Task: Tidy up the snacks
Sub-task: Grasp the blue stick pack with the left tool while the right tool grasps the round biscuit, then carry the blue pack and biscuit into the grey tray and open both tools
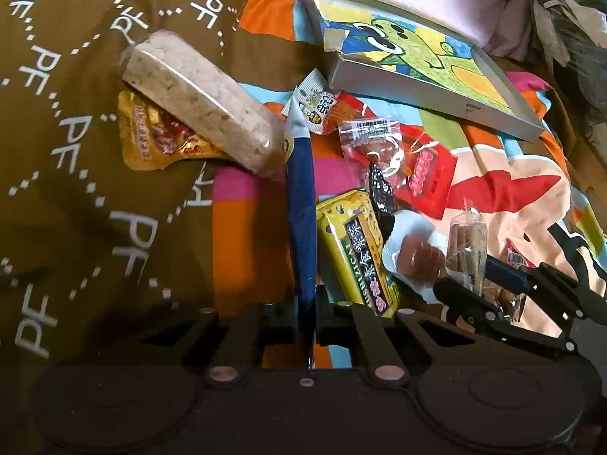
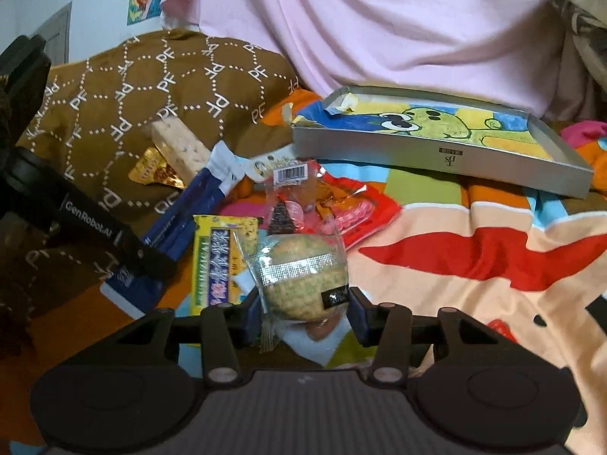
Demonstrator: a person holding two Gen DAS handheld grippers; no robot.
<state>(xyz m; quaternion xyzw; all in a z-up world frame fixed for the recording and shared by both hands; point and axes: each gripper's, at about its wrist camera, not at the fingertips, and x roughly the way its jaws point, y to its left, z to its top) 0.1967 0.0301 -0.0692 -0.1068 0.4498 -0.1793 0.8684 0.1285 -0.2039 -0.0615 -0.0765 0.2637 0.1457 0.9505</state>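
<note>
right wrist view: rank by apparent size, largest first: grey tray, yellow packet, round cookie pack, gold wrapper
1. grey tray, clearly largest.
2-3. yellow packet and round cookie pack look alike; the pack sits in the right gripper nearest the lens, so no ranking.
4. gold wrapper, smallest, partly hidden.

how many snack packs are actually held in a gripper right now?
2. The blue packet is clamped edge-on in the left gripper; the round cookie pack sits in the right gripper. Other packs lie loose.
</note>
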